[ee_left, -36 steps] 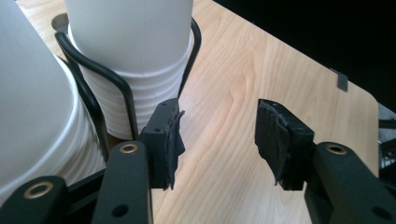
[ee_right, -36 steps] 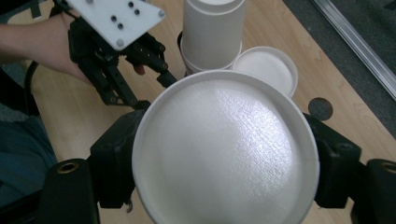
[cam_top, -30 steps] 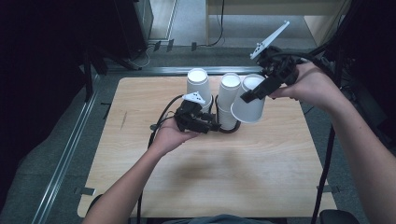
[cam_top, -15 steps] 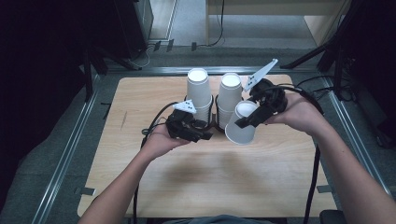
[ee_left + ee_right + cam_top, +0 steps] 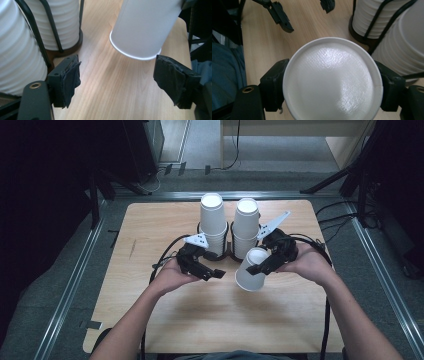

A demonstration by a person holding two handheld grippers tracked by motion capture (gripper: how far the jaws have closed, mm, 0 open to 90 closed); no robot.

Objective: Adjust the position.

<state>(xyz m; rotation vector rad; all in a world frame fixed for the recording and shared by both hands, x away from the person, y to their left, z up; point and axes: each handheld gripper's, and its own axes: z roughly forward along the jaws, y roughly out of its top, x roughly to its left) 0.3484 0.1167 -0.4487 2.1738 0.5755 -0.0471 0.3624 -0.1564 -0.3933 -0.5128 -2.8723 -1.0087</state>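
My right gripper is shut on a white paper cup, held upside down and tilted just above the wooden table. In the right gripper view the cup's flat base sits between both pads. To its left, my left gripper stands open. Its jaws have just been opening and nothing is between them. In the left gripper view the cup hangs ahead of the gripper, rim down over the wood, apart from the pads.
Two tall stacks of white cups stand in black wire holders at the table's back middle, close behind both grippers. Cables trail from each gripper. Bare wood lies at the front and at both sides; dark floor surrounds the table.
My right hand has come down and toward the front with the cup, from above the right stack to just over the table. The left gripper has drawn slightly toward the person and opened wider.
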